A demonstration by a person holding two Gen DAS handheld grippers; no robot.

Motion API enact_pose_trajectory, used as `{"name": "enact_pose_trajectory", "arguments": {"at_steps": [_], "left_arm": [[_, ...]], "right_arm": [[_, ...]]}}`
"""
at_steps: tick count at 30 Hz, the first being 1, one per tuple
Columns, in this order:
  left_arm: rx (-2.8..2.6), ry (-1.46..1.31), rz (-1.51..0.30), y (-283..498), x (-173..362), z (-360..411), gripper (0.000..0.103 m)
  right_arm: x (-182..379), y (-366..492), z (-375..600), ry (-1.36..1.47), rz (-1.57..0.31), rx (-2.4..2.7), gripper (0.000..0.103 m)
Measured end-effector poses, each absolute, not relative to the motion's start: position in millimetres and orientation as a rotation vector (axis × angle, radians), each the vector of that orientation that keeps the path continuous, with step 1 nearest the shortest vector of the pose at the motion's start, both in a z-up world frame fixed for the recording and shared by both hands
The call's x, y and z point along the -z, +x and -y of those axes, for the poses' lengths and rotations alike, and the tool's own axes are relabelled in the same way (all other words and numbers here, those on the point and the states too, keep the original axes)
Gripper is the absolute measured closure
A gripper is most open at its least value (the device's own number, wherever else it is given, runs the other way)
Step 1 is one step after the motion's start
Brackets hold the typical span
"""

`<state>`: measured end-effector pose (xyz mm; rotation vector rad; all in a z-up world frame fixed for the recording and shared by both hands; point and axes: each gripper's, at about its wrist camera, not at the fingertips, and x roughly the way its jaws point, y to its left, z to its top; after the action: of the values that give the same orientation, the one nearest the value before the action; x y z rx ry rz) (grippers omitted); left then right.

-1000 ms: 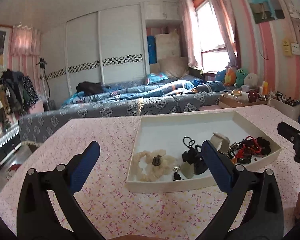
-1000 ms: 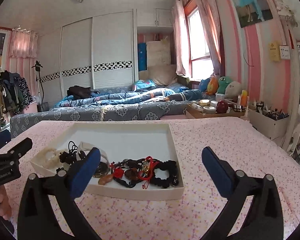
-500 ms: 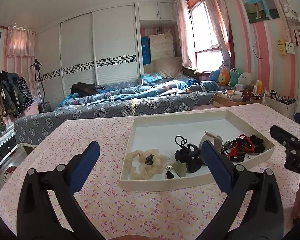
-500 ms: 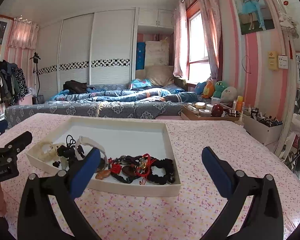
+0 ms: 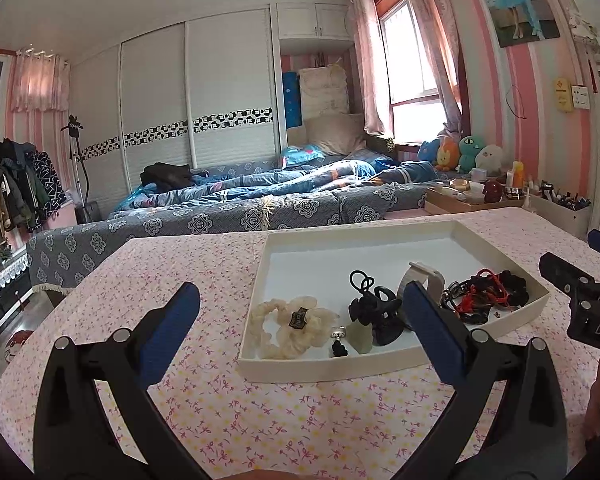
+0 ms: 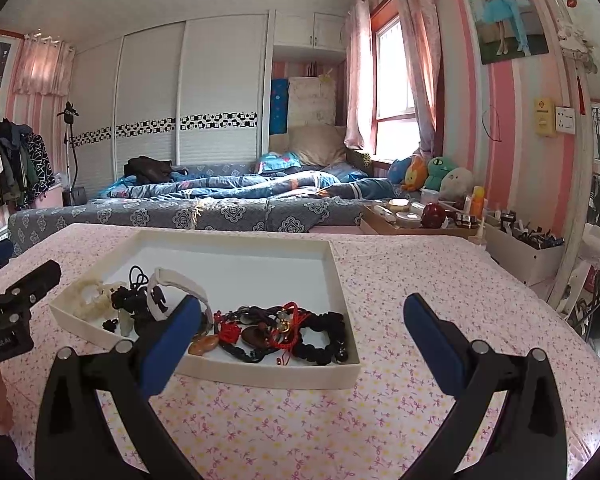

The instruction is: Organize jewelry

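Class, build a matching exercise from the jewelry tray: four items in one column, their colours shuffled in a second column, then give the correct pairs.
Items
1. scrunchie
2. hair claw
3. pendant stone
4. knotted cord

Colours
A. red
B. pale green
C. cream
D. black

Pairs: 1-C, 2-D, 3-B, 4-A

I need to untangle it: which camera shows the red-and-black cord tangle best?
The right wrist view: the cord tangle lies close and spread out. In the left wrist view it sits farther off, partly behind that gripper's right finger.
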<state>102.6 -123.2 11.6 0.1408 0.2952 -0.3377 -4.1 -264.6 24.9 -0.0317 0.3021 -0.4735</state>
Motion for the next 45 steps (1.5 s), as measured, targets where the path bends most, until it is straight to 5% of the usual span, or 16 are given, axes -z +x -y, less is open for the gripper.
{"name": "enact_pose_trajectory", "arguments": {"at_steps": [45], "left_arm": [[0.338, 0.135, -0.301, 100.6, -12.6, 125.6, 0.003]], "right_arm": [[-25.3, -3.6, 260.5, -0.038, -0.31, 0.468, 0.002]]}}
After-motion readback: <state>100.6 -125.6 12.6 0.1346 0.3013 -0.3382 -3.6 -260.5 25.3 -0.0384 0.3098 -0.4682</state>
